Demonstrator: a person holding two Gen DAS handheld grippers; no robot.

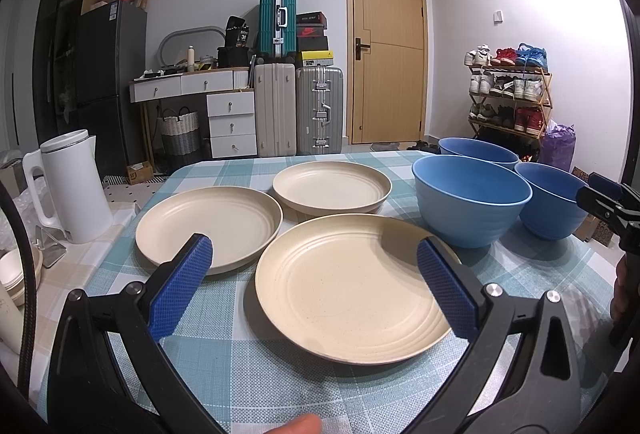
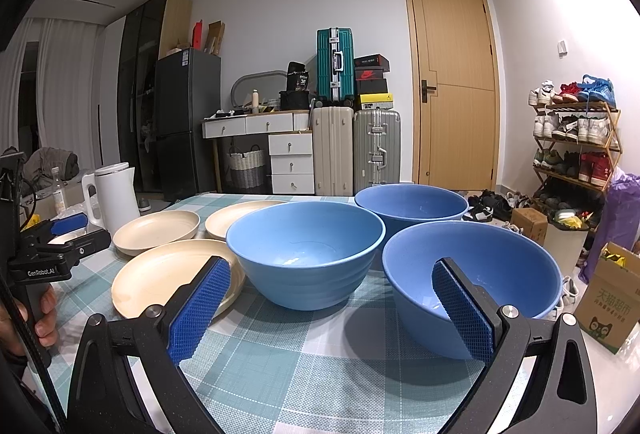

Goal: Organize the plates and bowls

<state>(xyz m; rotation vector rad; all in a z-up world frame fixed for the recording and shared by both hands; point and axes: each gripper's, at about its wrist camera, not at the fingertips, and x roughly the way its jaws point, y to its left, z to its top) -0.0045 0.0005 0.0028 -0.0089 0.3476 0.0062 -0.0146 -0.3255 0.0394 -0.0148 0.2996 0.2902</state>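
Three cream plates lie on the checked tablecloth: a near plate (image 1: 348, 286), a left plate (image 1: 208, 222) and a far plate (image 1: 332, 186). Three blue bowls stand to their right: a middle bowl (image 1: 468, 198), a far bowl (image 1: 476, 150) and a right bowl (image 1: 552, 202). My left gripper (image 1: 316, 262) is open and empty, just above the near plate. My right gripper (image 2: 332, 278) is open and empty, in front of the middle bowl (image 2: 304, 250) and the right bowl (image 2: 472, 278). The plates show at the left in the right wrist view (image 2: 176, 278).
A white kettle (image 1: 72, 186) stands on the table's left side, with small cream bowls (image 1: 16, 274) near it. A cardboard box (image 2: 608, 306) sits by the table's right edge. Suitcases, drawers, a door and a shoe rack stand behind the table.
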